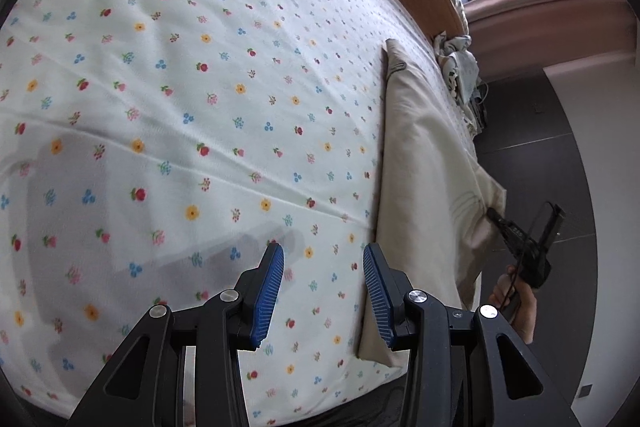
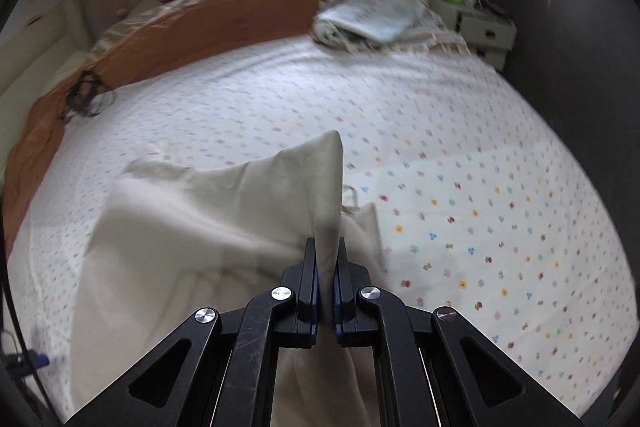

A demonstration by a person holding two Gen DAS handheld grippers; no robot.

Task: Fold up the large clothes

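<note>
Right tongs (image 2: 327, 259) were clamped on a raised corner of the cream garment (image 2: 208, 227), lower centre, on the bed (image 2: 480, 155). Left tongs (image 1: 323, 291) were spread wide, empty. Best carried over taut, edges matched.

We see the garment (image 2: 208, 211) lying on the bed (image 2: 460, 131), one edge lifted between the fingers of the right tool (image 2: 327, 255). Our left tool (image 1: 323, 267) hovers over the sheet (image 1: 180, 87), the garment just beside it. Folded laundry (image 2: 372, 15) sits at the bed's far end by the headboard (image 2: 224, 15).
</note>
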